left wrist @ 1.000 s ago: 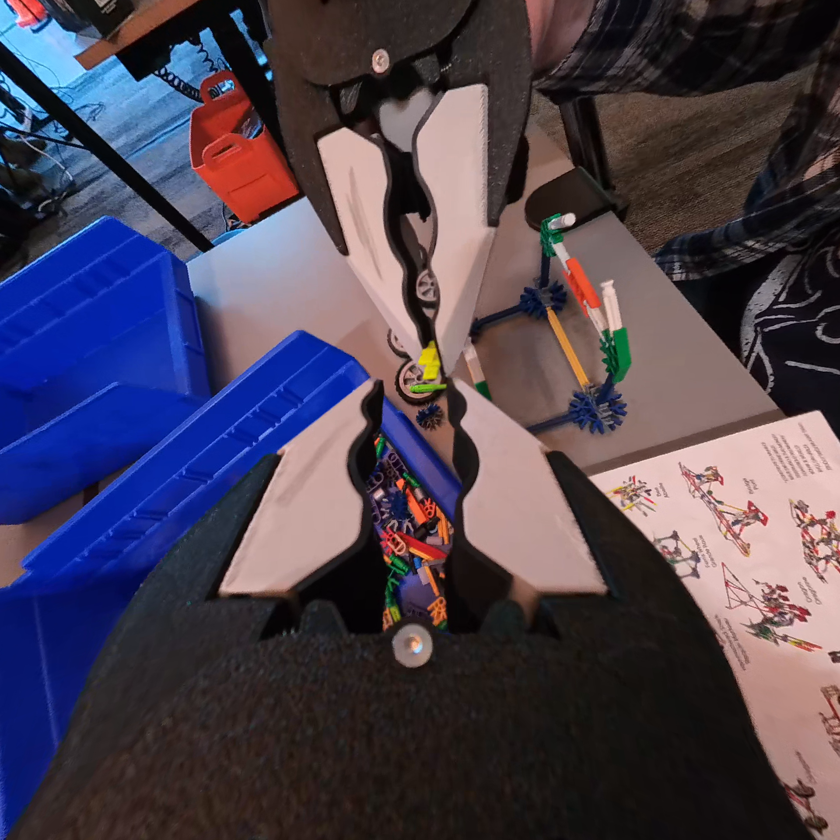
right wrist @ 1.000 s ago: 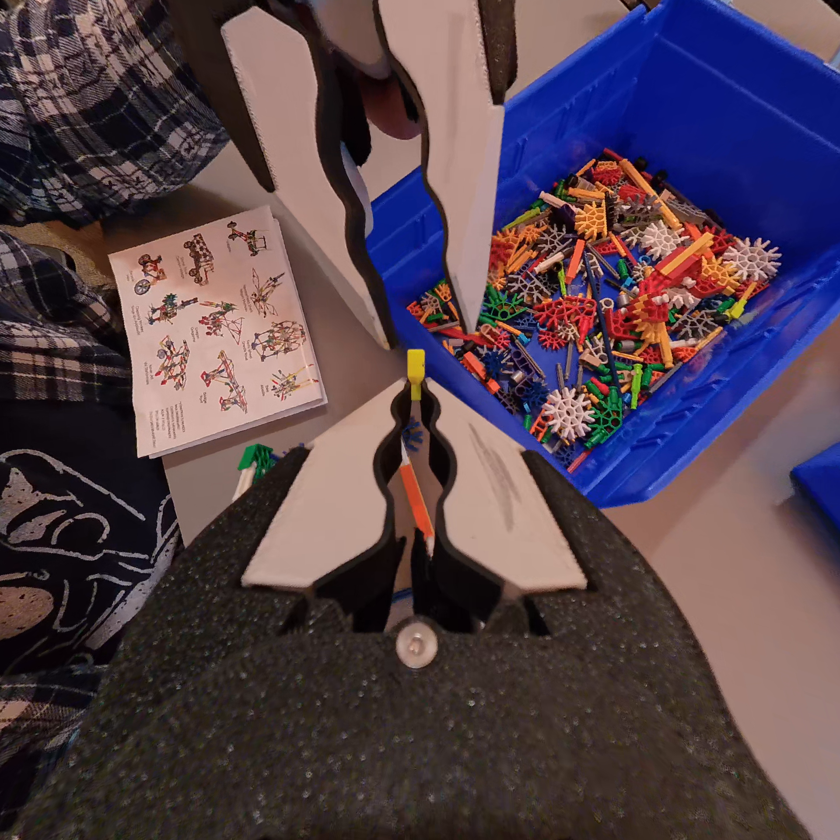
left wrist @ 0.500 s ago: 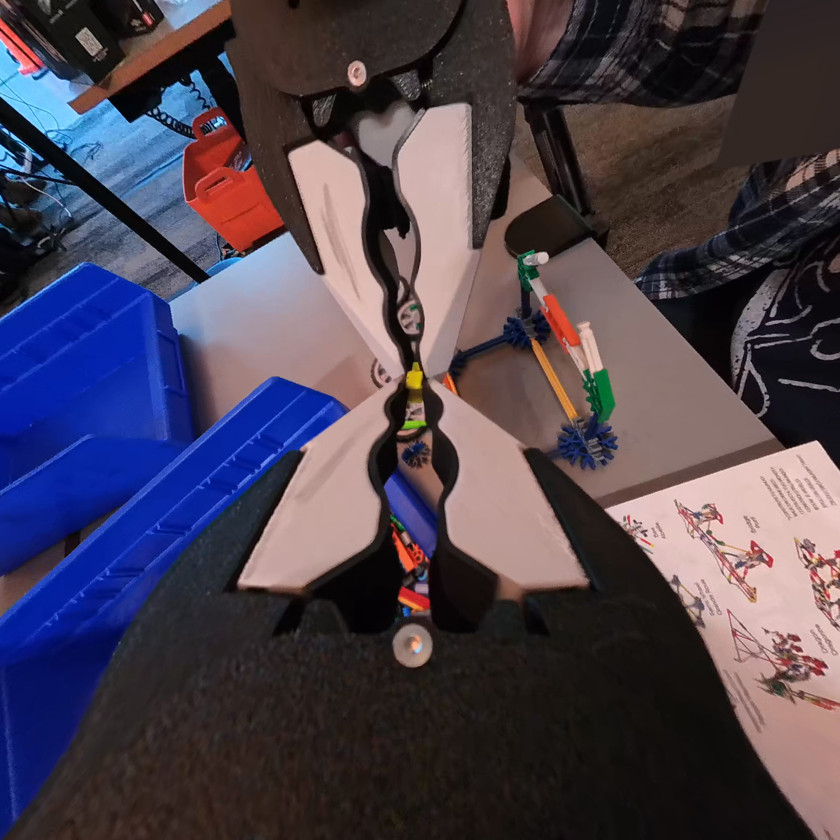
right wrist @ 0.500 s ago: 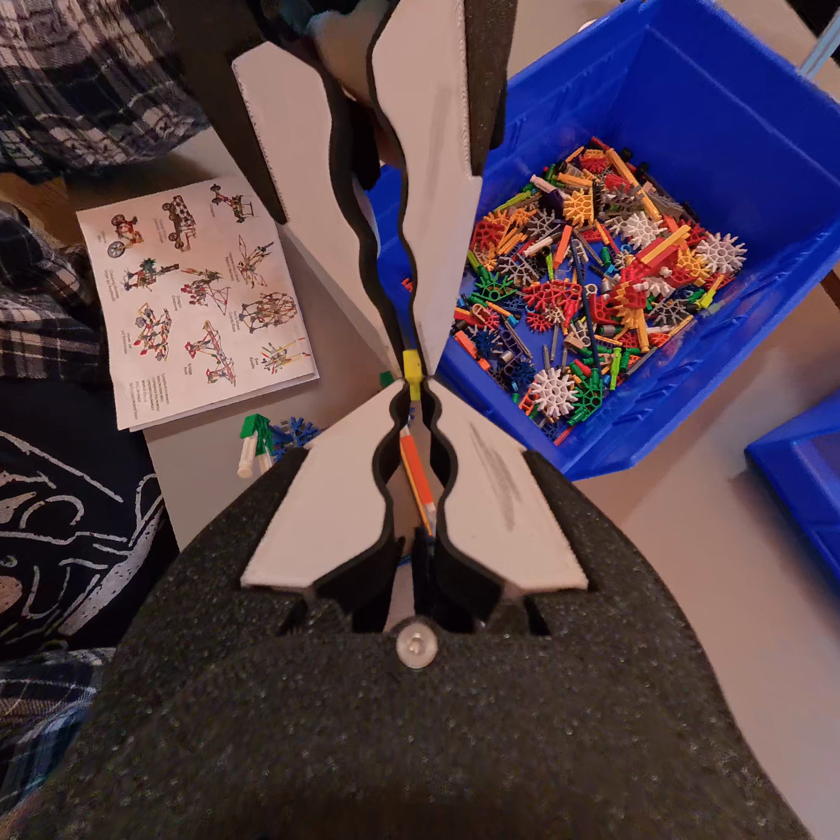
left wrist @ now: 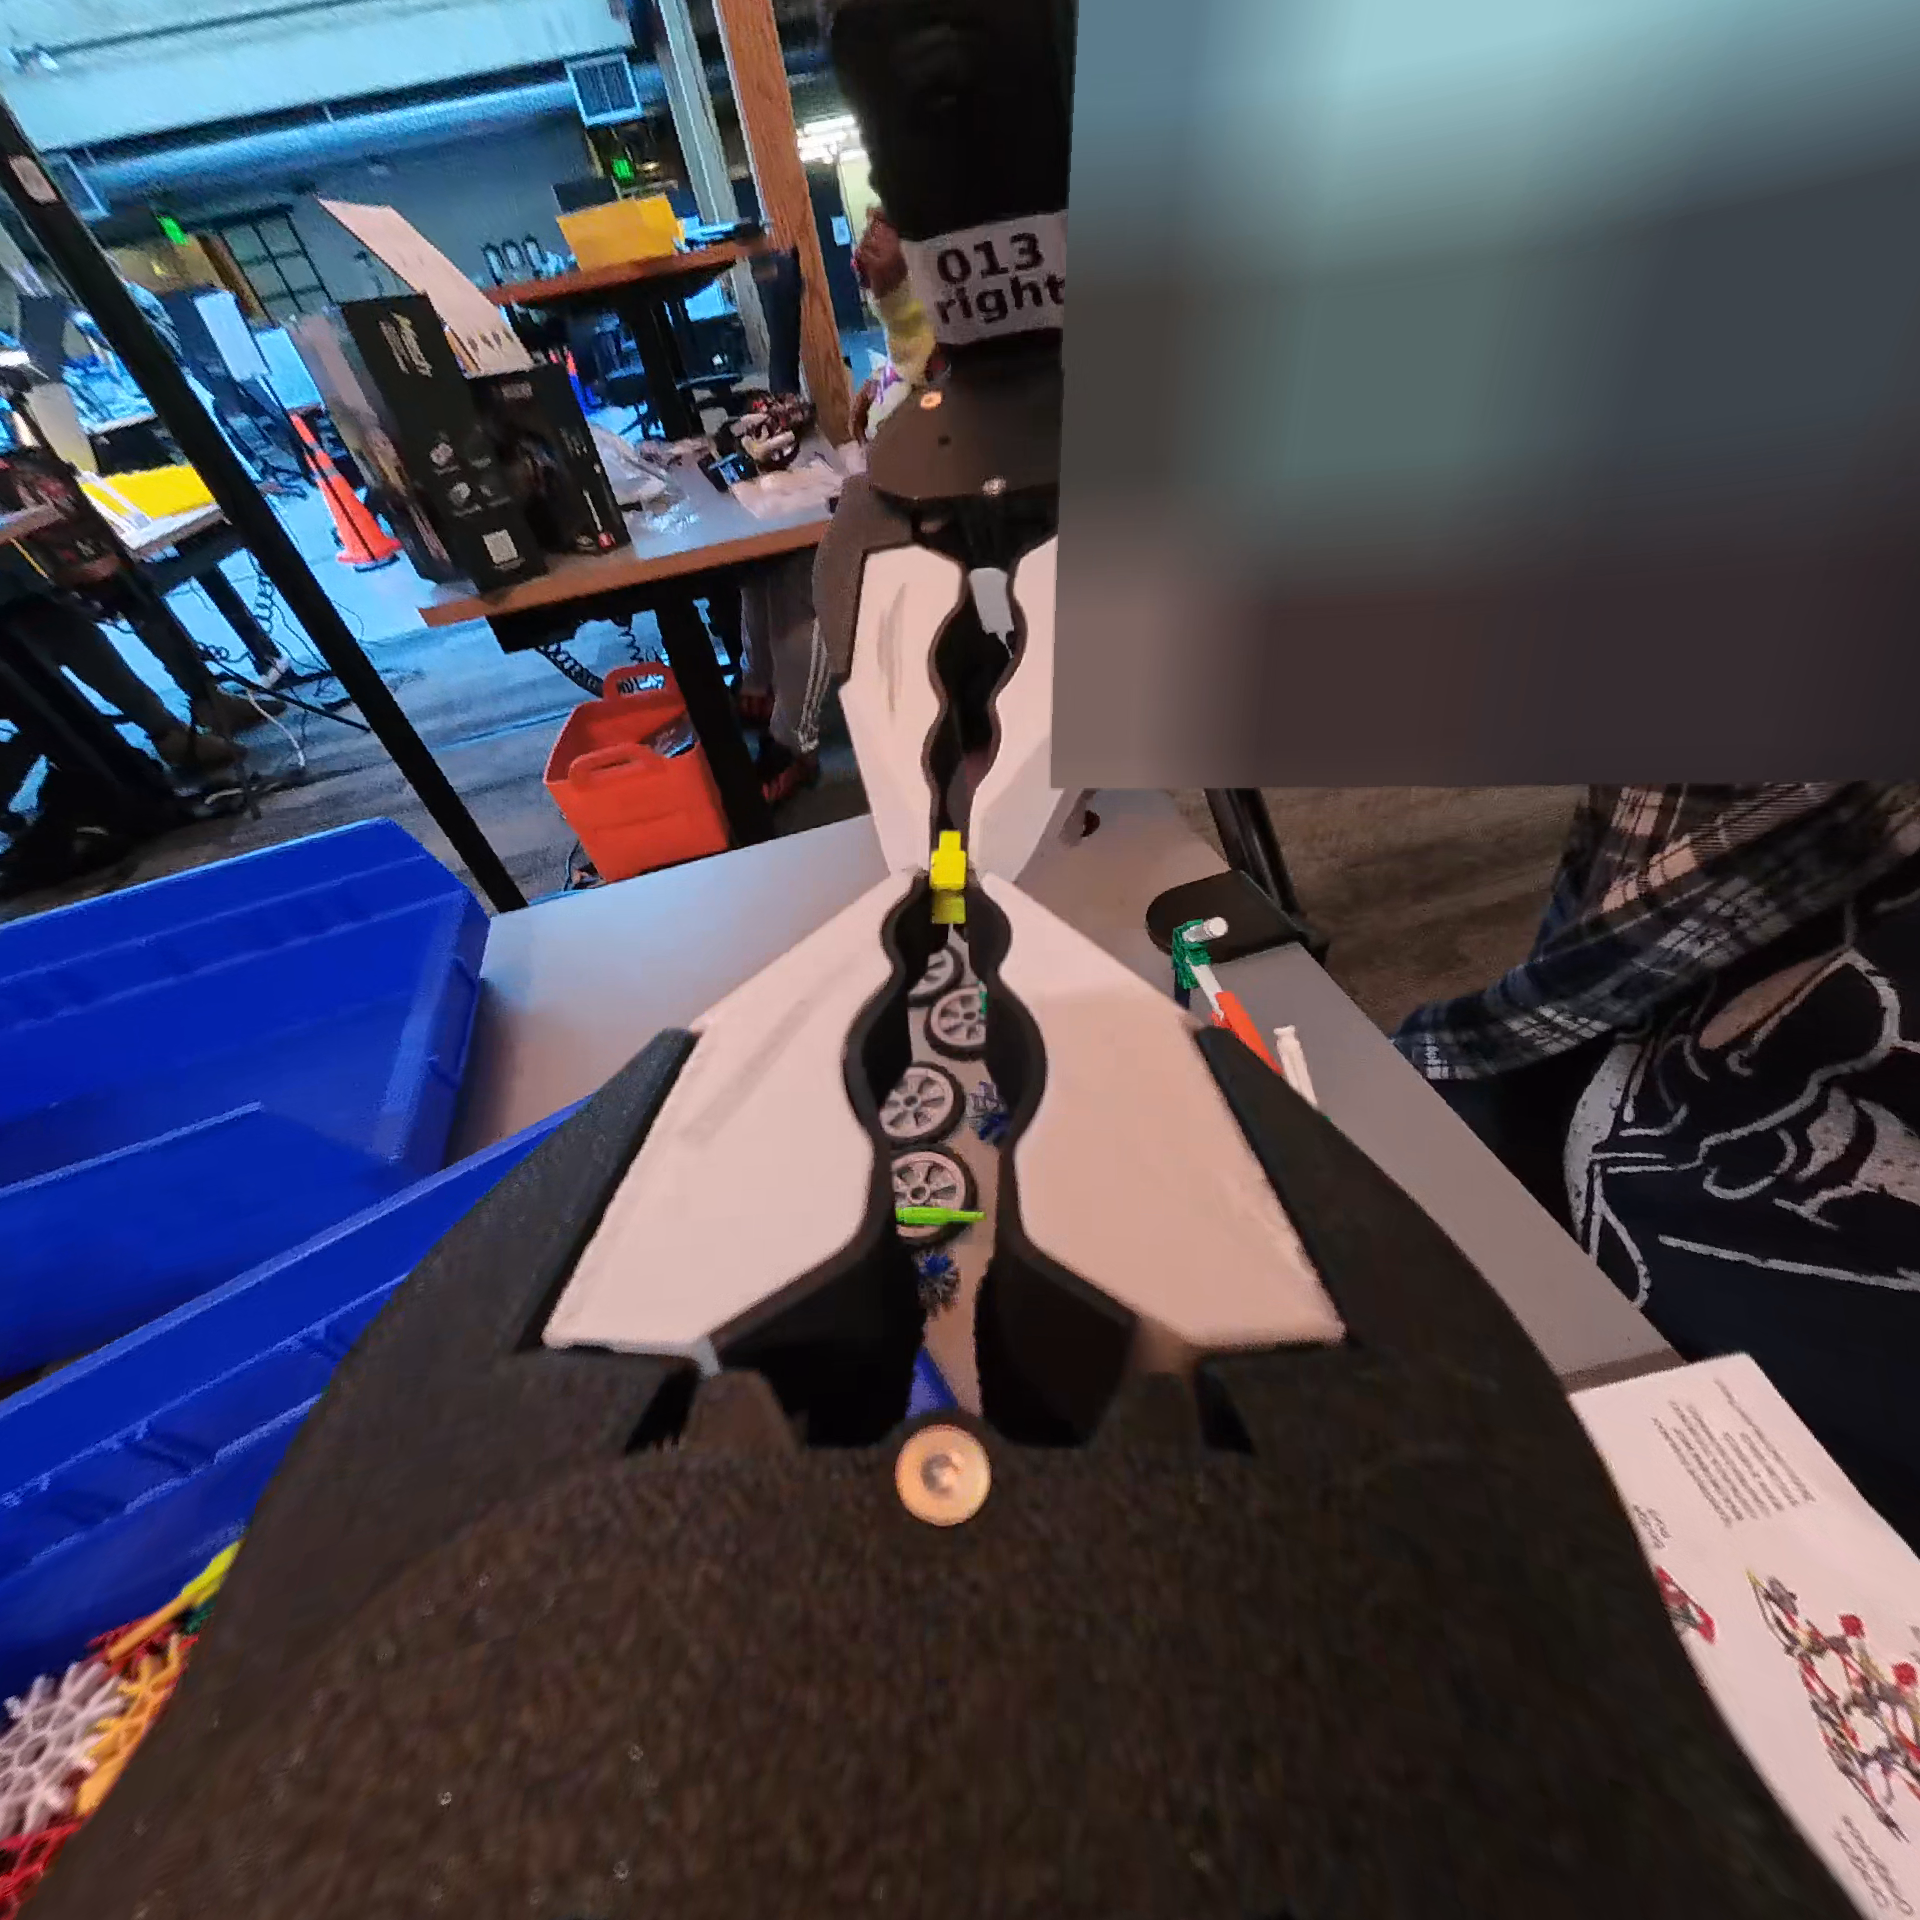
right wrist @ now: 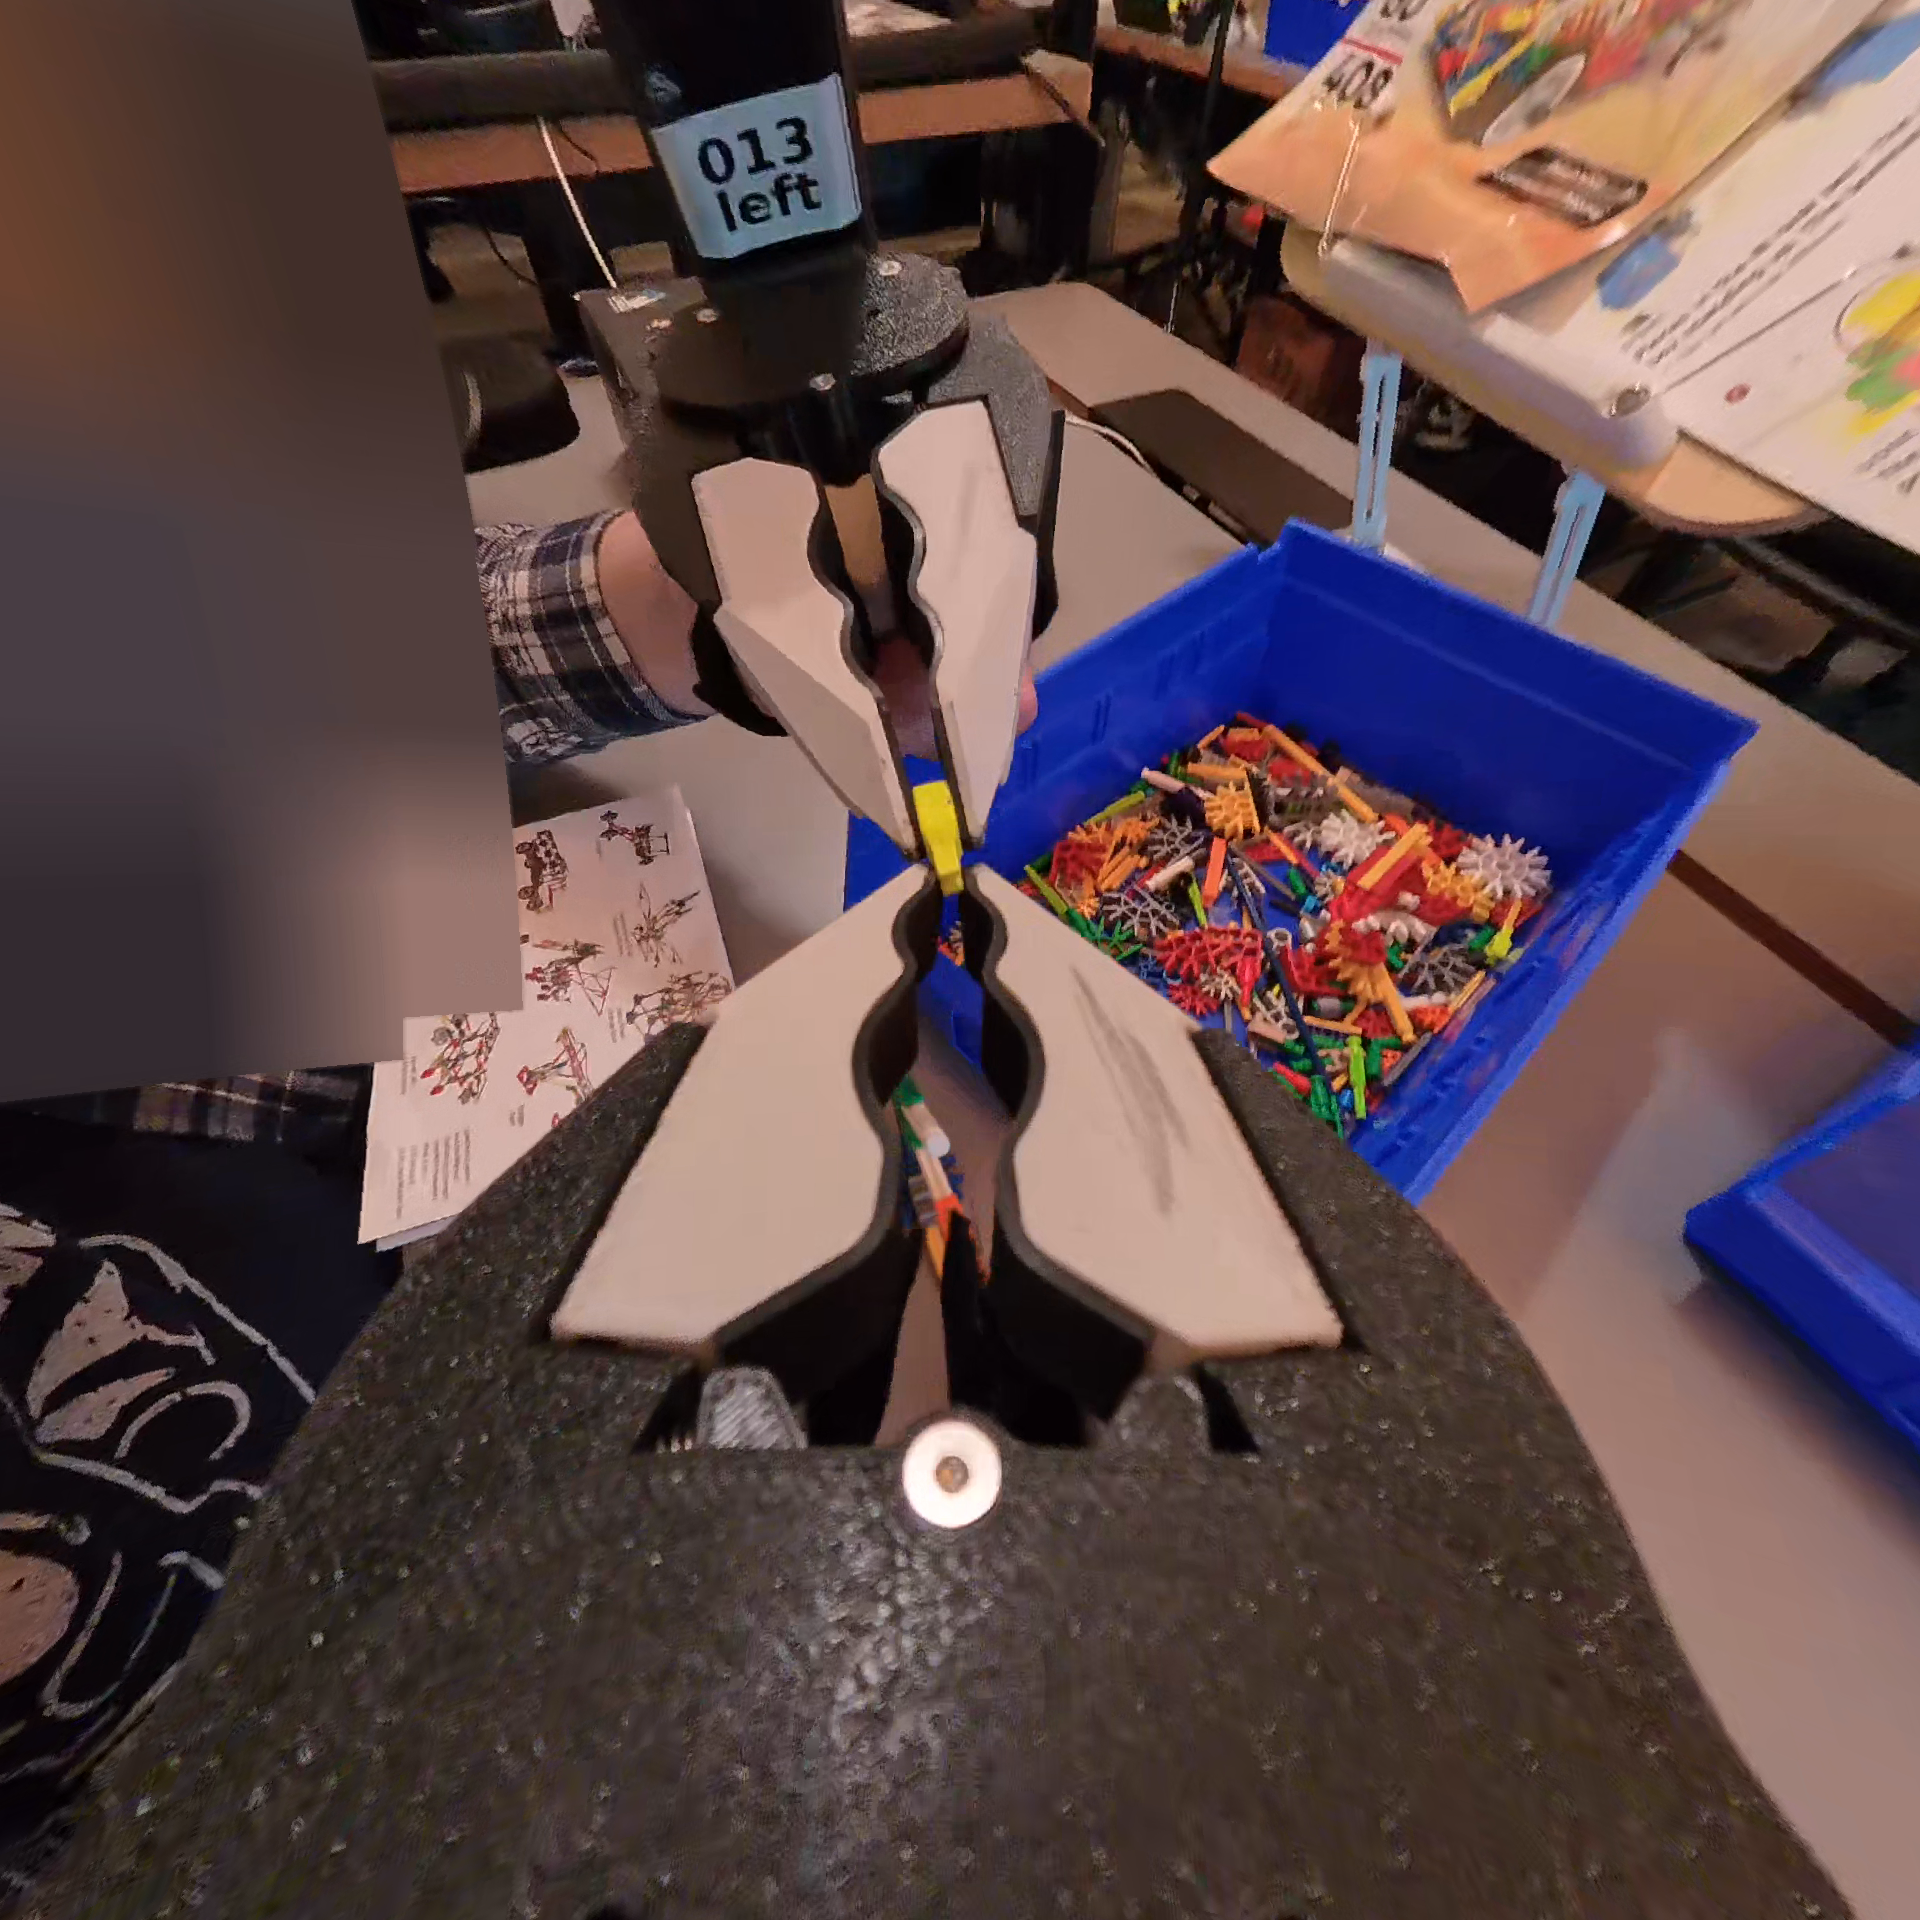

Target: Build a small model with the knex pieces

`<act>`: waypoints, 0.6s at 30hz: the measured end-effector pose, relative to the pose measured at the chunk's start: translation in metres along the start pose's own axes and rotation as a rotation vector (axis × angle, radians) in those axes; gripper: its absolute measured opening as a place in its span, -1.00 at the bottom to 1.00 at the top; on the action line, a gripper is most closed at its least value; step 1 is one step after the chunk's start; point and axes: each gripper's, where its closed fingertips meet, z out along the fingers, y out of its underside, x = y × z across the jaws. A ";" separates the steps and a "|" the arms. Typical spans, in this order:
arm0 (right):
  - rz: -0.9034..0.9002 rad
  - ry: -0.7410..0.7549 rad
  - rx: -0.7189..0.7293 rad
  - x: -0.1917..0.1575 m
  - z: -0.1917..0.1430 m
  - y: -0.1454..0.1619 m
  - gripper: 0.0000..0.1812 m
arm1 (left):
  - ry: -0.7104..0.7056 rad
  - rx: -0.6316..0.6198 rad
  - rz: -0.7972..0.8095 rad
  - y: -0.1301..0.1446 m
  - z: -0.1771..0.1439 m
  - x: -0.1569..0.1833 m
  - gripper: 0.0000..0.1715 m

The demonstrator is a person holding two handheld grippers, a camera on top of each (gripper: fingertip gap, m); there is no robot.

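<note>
A small yellow connector piece point(left wrist: 948, 881) is held in the air between my two grippers, which meet tip to tip. My left gripper point(left wrist: 945, 896) is shut on one end of it. My right gripper point(right wrist: 945, 883) is shut on the other end, and the piece also shows in the right wrist view point(right wrist: 935, 821). The right gripper point(left wrist: 945, 847) comes down from above in the left wrist view. The left gripper point(right wrist: 940, 831) comes down from above in the right wrist view. Both are raised above the grey table point(left wrist: 644, 935).
A blue bin point(right wrist: 1507, 665) full of coloured construction pieces stands below. A second blue bin point(left wrist: 208, 1039) is beside it. Grey wheels point(left wrist: 925, 1101), a green rod point(left wrist: 940, 1214), a partly built rod frame point(left wrist: 1236, 1023) and an instruction sheet point(right wrist: 582, 987) lie on the table. Only a small space, under 4 cm, lies between the two pairs of fingers. The green rod point(left wrist: 940, 1214) is about 15 cm from my right fingertips.
My left gripper was open and has shut on the yellow piece that my right gripper held. Both grippers have since lifted and levelled out, away from the table.
</note>
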 end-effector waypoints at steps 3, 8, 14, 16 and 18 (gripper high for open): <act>-0.010 -0.001 0.018 -0.002 0.001 -0.004 -0.98 | 0.001 0.030 0.003 -0.004 -0.004 0.002 -0.96; -0.034 0.010 0.023 -0.002 0.004 -0.008 -0.98 | 0.010 0.062 -0.003 -0.005 -0.009 0.002 -0.96; -0.062 -0.008 -0.005 -0.006 0.005 -0.006 -0.99 | 0.019 0.072 0.002 -0.004 -0.012 0.005 -0.95; -0.071 -0.012 -0.022 -0.007 0.005 -0.005 -0.99 | 0.024 0.071 -0.003 -0.003 -0.012 0.005 -0.95; -0.082 -0.007 -0.035 -0.007 0.005 -0.004 -0.99 | 0.026 0.065 -0.001 -0.002 -0.012 0.006 -0.94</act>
